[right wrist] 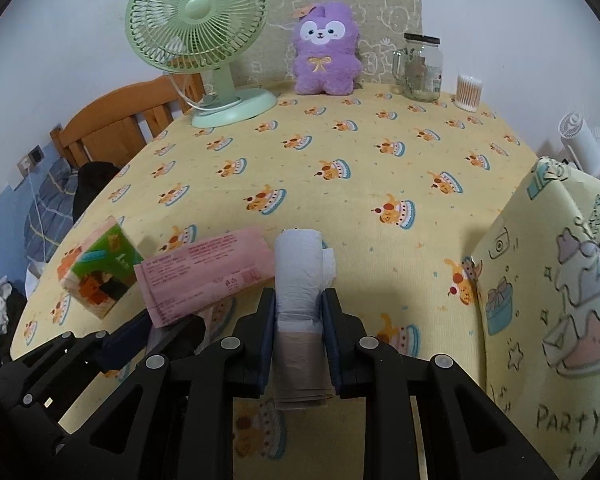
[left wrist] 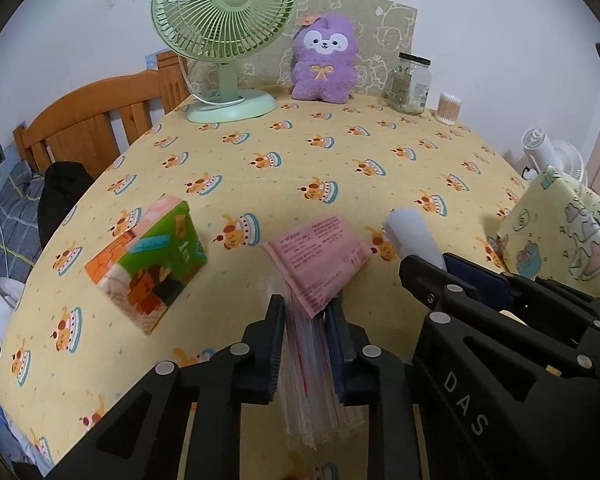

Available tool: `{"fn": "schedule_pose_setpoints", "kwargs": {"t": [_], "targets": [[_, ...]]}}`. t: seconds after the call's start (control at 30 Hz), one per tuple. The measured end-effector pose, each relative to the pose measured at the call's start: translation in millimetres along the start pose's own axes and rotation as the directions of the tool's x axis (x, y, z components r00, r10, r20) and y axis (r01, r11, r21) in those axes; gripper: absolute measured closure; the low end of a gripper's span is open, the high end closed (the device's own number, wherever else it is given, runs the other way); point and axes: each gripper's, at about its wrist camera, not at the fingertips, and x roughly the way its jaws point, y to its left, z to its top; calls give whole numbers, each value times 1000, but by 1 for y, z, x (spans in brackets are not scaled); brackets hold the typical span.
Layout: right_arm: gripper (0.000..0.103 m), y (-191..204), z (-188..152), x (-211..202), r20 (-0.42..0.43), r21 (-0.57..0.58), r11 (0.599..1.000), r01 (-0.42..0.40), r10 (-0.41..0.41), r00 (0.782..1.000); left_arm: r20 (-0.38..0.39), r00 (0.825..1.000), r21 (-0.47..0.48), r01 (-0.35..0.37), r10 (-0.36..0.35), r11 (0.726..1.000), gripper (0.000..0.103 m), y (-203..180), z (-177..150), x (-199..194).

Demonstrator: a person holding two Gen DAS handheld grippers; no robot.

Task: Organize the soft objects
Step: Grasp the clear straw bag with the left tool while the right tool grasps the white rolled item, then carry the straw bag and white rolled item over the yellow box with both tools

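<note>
Bedroom setting: a table (right wrist: pixel 340 184) under a yellow cake-print cloth stands against a white wall, with a wooden bed frame (left wrist: pixel 100 120) to its left. Along the far edge, a green desk fan (left wrist: pixel 224 32), a purple plush toy (left wrist: pixel 324 60), a glass jar (left wrist: pixel 410 80) and a tub of cotton swabs (left wrist: pixel 449 109) are lined up clear of the working area, seemingly parked there as fixtures.

At the near right stands a yellow printed fabric box (right wrist: pixel 548 280), upright; judged to be the container for the soft items, though its opening is not visible.

A green and orange tissue pack (left wrist: pixel 148 264) lies on the cloth at near left, untouched and apart from both tools.

Left gripper (left wrist: pixel 304 332): jaws narrowed onto a pink plastic-wrapped pack (left wrist: pixel 320 256), held by its near end so the far end projects forward and upward, apparently lifted off the cloth.

Right gripper (right wrist: pixel 299 320): jaws closed on a roll of pale bags (right wrist: pixel 300 272), gripped across its middle, axis pointing forward.

Both items are carried side by side, just beside one another, near the front edge. Judgement: transfer toward the box is the step in hand; the slippery wrap is the likelier item to slide out.
</note>
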Motion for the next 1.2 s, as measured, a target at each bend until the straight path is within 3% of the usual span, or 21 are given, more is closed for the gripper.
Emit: {"fn": "schedule_pose_setpoints", "kwargs": {"t": [0.47,1.2], "targets": [[77,6,5,-42,72,6,1000,9,-10,997,86,996,6,12,-12,1000,88,-4,8,-37],[77,1,31,-110,209,21,1000,5,-10,978,213,976,61,35,-48,998,89,-21,38,-94]]}}
